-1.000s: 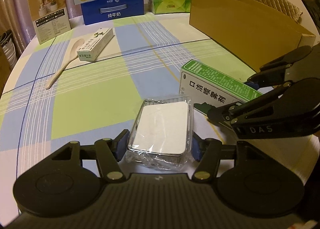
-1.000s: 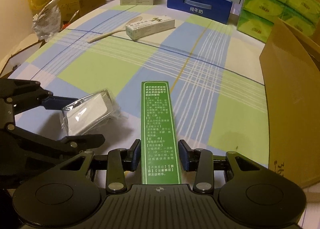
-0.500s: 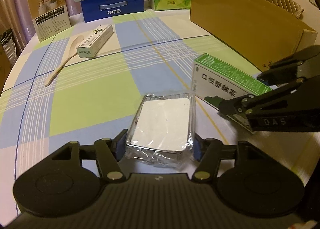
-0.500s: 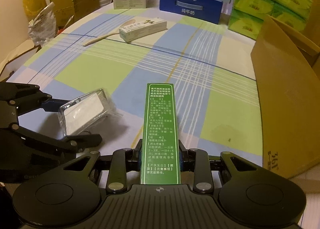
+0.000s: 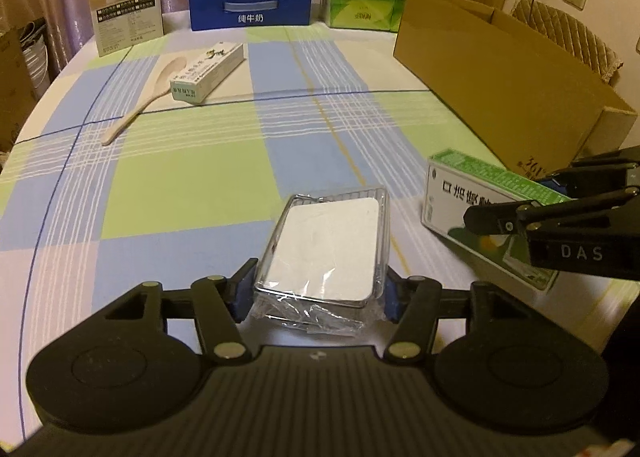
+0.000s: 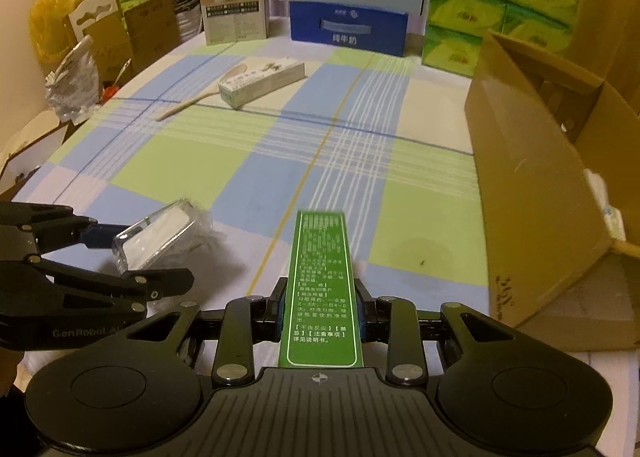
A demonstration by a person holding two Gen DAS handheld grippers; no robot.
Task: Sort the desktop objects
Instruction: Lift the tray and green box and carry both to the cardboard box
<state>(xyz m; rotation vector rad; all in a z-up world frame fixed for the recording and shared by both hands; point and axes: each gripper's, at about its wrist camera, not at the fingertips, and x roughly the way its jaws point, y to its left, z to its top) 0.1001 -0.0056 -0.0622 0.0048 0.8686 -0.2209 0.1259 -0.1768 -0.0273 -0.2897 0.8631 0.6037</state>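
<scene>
The left hand-held gripper (image 5: 316,293) is clamped on a clear-wrapped white pack (image 5: 326,247), lifted above the desk (image 5: 180,177). The right hand-held gripper (image 6: 320,313) grips a green-and-white box (image 6: 322,289) by its long sides, beside an open carton (image 6: 536,185); its contents are hidden.

Right claw (image 5: 552,217) reads "DAS" — left claw (image 6: 120,253) "GenRobot" — blue carton (image 5: 251,5) "纯牛奶".

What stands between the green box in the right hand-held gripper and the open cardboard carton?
Nothing visible: only bare tablecloth separates the green box, clamped in the right hand-held gripper, from the carton standing to its right.
</scene>
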